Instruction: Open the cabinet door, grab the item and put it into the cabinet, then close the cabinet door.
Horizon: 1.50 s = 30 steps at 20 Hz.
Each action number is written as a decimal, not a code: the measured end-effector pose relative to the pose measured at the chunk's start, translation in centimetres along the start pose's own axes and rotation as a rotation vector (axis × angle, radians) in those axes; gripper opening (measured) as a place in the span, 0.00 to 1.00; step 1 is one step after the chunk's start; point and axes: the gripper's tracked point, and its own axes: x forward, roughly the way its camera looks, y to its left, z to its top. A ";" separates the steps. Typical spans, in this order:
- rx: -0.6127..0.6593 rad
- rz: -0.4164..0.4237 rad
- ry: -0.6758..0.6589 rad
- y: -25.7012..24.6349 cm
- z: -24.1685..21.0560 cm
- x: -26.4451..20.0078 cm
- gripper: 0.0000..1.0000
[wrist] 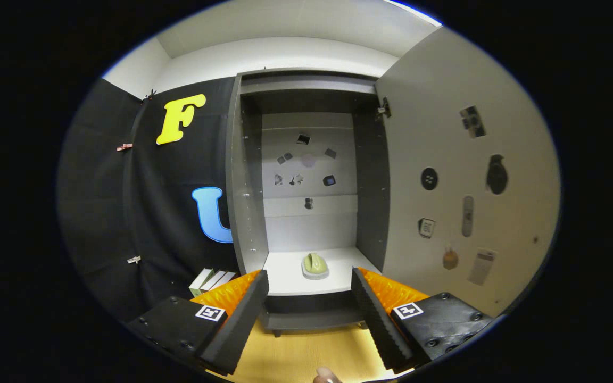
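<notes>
Item [315,264], a green object on a pale dish, sits on the cabinet [306,276] shelf, beyond the gripper [310,284], whose fingers are spread wide and empty over the wooden desk [301,354]. The door [466,175] stands open to the right, small stickers on it and on the back panel.

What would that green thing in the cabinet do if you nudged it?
The green item looks rounded on a flat pale base, so it would probably slide along the smooth white shelf rather than roll. It seems small, so likely light. The open gripper is short of it, fingers empty.
</notes>
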 end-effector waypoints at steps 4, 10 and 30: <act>0.005 -0.050 -0.012 -3.2 0.7 -5.3 0.98; 0.004 -0.089 -0.005 -12.3 1.8 -11.8 0.98; 0.000 0.043 0.035 -30.0 -0.6 -9.6 0.97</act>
